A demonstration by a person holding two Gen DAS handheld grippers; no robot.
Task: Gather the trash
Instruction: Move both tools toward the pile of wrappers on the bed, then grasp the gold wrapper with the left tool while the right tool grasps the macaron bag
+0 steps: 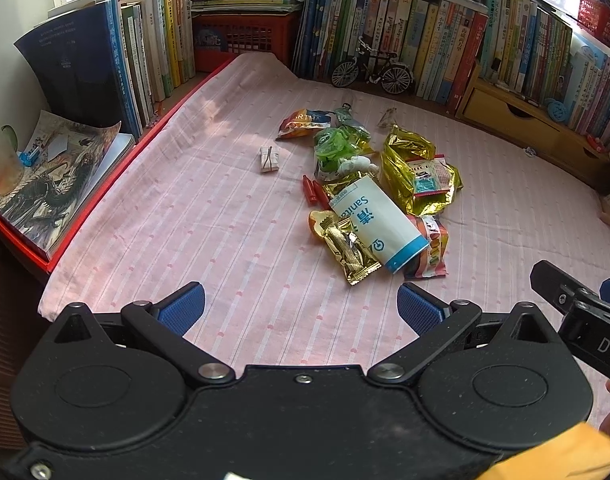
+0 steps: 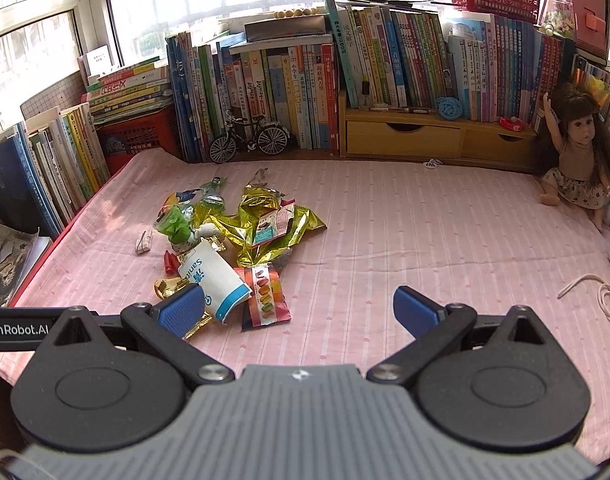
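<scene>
A heap of trash lies on the pink striped cloth (image 1: 185, 220): a white and blue paper cup (image 1: 379, 224) on its side, gold foil wrappers (image 1: 409, 168), a macaron-print packet (image 1: 431, 252), green wrappers (image 1: 333, 148), an orange snack bag (image 1: 303, 122), red caps (image 1: 312, 190) and a small folded paper (image 1: 268, 159) apart to the left. My left gripper (image 1: 301, 306) stands open, short of the heap. My right gripper (image 2: 299, 306) is open too, with the cup (image 2: 213, 280) and the macaron packet (image 2: 265, 296) just beyond its left finger (image 2: 181, 310).
Rows of books (image 2: 265, 92) line the back and left sides, with a red crate (image 1: 241, 38), a model bicycle (image 2: 249, 138) and a wooden drawer unit (image 2: 433, 136). A doll (image 2: 573, 160), plush toys and a cord (image 2: 593, 292) sit at the right. An open magazine (image 1: 53, 176) lies at the left.
</scene>
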